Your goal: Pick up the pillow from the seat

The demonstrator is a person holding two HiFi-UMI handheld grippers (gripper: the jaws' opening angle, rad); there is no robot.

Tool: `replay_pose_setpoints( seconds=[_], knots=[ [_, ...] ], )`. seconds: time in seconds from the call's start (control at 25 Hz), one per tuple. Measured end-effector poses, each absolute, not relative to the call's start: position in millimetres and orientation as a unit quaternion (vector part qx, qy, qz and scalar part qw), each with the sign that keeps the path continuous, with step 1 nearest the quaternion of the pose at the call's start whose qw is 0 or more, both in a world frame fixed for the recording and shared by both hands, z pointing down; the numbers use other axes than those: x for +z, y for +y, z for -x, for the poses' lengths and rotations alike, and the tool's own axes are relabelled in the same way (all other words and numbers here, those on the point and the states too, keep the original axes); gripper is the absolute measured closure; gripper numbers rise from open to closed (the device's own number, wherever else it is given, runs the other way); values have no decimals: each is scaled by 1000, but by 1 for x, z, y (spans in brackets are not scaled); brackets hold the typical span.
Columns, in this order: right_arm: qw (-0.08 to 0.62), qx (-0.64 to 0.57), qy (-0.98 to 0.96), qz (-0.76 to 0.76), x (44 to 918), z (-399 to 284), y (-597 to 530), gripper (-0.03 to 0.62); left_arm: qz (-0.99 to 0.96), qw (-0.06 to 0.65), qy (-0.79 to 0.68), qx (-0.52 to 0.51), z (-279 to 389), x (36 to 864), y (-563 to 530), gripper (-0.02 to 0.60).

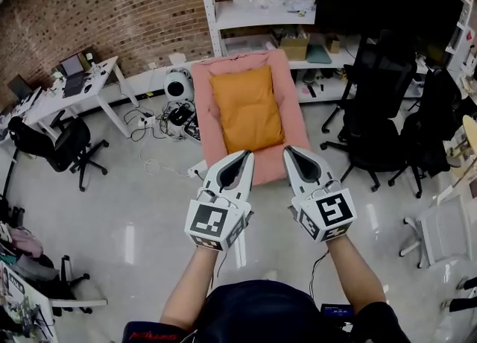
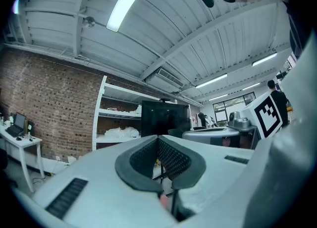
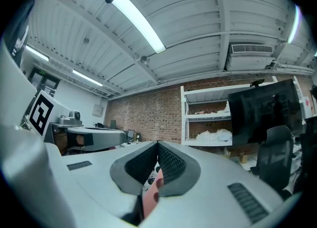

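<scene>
You stand on a glossy floor (image 1: 134, 207) in a workroom, with a brick wall (image 1: 112, 6) and white shelves (image 1: 261, 13) ahead and black chairs (image 1: 380, 103) to your right. The pink seat (image 1: 203, 84) sits in front of the shelves, and the orange pillow (image 1: 246, 107) lies flat along its middle, untouched. Loose cables (image 1: 160, 121) trail on the floor just beside the seat's left edge.

Your left claw (image 1: 242, 159) and right claw (image 1: 292, 153) are held level, short of the seat's near edge. Both are fully closed with nothing in them.

Shut claws will only shove the pillow, so I judge you must open them before you reach in. The pillow looks soft, and a shallow pinch may catch only the cover and slip. A deep bite may drag the seat's pink padding up too. Mind the cables as you step closer.
</scene>
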State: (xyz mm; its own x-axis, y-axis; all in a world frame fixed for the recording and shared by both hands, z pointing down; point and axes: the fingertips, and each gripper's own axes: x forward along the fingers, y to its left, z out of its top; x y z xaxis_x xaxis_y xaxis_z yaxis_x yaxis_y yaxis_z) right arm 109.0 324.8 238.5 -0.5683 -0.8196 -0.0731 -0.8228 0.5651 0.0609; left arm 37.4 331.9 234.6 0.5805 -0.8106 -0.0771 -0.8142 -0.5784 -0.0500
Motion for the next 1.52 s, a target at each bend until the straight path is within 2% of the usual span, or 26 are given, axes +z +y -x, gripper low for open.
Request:
replay_pose_setpoints(
  seconds=[0.72, 1.52],
  knots=[
    [28, 36, 890, 453, 248, -115, 296, 577, 885, 46, 464, 21, -44, 241, 308, 578],
    [20, 29, 889, 457, 256, -77, 174, 577, 886, 45, 461, 15, -9, 250, 187, 578]
  ],
)
